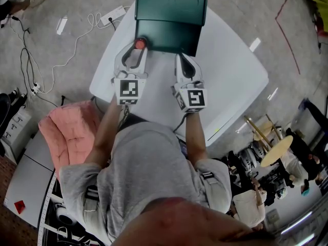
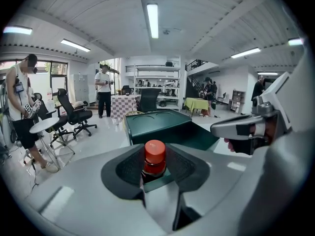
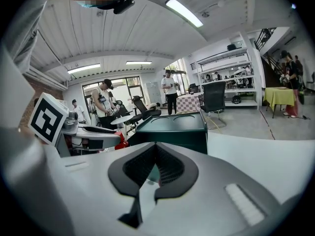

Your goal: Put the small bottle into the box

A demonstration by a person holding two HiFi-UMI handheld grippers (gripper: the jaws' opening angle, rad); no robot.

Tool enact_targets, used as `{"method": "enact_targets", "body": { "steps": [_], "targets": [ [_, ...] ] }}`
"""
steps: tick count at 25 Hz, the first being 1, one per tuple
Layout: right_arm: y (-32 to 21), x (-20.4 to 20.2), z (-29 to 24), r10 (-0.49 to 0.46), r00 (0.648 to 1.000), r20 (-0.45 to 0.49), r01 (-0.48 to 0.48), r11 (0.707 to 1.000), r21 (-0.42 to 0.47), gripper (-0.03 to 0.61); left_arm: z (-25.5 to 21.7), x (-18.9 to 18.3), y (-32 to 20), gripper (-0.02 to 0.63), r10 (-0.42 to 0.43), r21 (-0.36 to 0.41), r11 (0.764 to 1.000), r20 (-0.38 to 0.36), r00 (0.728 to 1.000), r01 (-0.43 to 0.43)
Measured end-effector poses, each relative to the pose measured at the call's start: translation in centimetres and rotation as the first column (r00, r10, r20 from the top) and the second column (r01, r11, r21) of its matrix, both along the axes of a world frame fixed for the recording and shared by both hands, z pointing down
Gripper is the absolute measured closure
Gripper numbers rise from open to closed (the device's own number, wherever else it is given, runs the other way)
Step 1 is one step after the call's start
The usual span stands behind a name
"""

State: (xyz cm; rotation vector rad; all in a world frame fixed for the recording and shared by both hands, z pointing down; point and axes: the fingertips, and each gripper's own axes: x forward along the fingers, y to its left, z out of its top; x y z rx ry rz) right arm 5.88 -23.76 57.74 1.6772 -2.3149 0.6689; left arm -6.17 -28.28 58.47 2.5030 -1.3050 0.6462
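The small bottle (image 2: 154, 152), dark with a red cap, stands upright between the pads of my left gripper (image 1: 136, 50), which is shut on it. From the head view its cap (image 1: 139, 44) sits just at the front left corner of the dark green box (image 1: 169, 34), whose lid (image 1: 171, 1) stands open behind it. My right gripper (image 1: 182, 56) hovers beside it at the box's front edge, its jaws shut with nothing between them. The right gripper view shows the box (image 3: 172, 127) straight ahead and the left gripper (image 3: 88, 134) at the left.
The box stands at the far side of a white table (image 1: 230, 70). A pink padded chair (image 1: 66, 132) is at my left, a power strip with cables (image 1: 113, 15) lies on the floor. Office chairs (image 2: 74, 114) and standing people fill the room behind.
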Motion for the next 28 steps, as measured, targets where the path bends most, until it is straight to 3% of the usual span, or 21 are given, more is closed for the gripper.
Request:
{"method": "enact_targets", "body": {
  "steps": [7,14,22,28],
  "targets": [
    [0.3,0.0,-0.3,-0.004,1.000,-0.001,0.004,1.000,-0.003,0.575,-0.3,0.2,0.0,0.471,-0.011,0.010,1.000,0.005,1.000,0.011],
    [0.6,0.4,-1.2,0.004,1.000,-0.007,-0.004,1.000,0.012,0.575,-1.5,0.7,0.2,0.414,0.001,0.048,0.999,-0.005,1.000,-0.001],
    [1.6,0.7,-2.6,0.007,1.000,-0.014,-0.007,0.999,0.039,0.575,-3.5,0.8,1.7,0.416,0.000,0.084,0.996,-0.037,0.999,0.003],
    [2.2,0.4,-4.2,0.001,1.000,-0.019,0.000,0.998,0.065,0.575,-4.8,0.4,2.9,0.455,0.003,0.085,0.996,-0.058,0.998,0.002]
  ]
}}
